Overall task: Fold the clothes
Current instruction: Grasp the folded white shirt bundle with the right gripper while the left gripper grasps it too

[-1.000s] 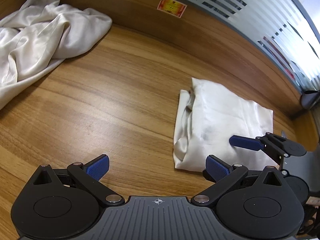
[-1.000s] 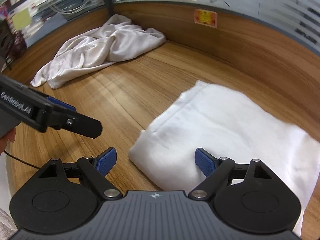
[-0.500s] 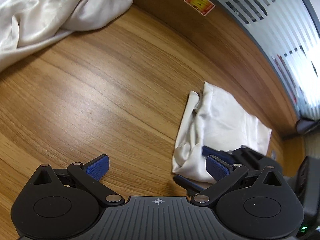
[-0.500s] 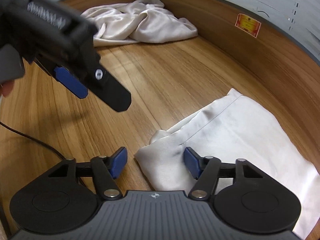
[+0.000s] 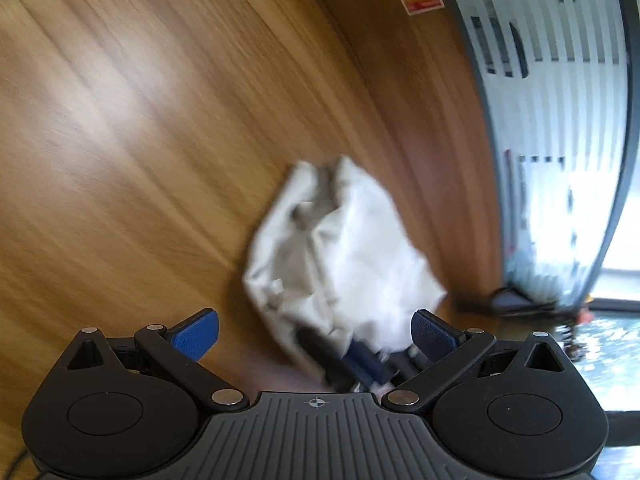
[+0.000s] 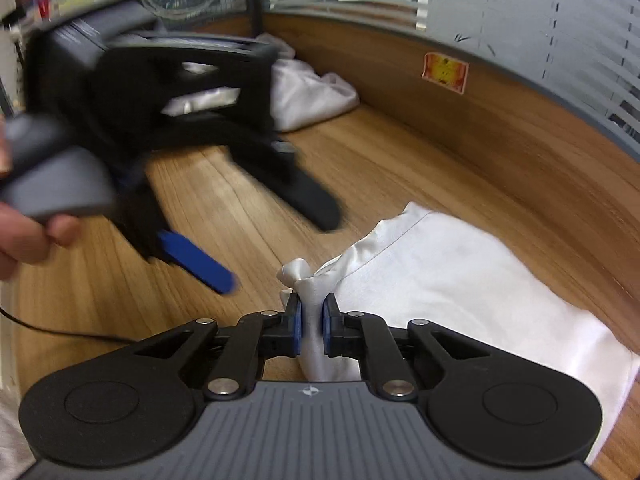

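Right gripper [image 6: 311, 322] closing on a bunched corner of the folded white cloth [image 6: 460, 280] — left gripper [image 5: 314, 334] spread wide, holding nothing.

The folded white cloth lies on the wooden table [image 6: 240, 208] near its raised back edge, where a red-and-yellow sticker [image 6: 445, 72] is stuck; the pinched corner stands up between the right gripper's blue pads [image 6: 297, 324]. A hand [image 6: 24, 236] carries the blurred left gripper above bare wood beside the cloth — a crumpled white garment [image 6: 312, 96] sits at the far corner.

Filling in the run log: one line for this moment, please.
right gripper: closing on folded white cloth corner | left gripper: open, empty | crumpled cloth: untouched
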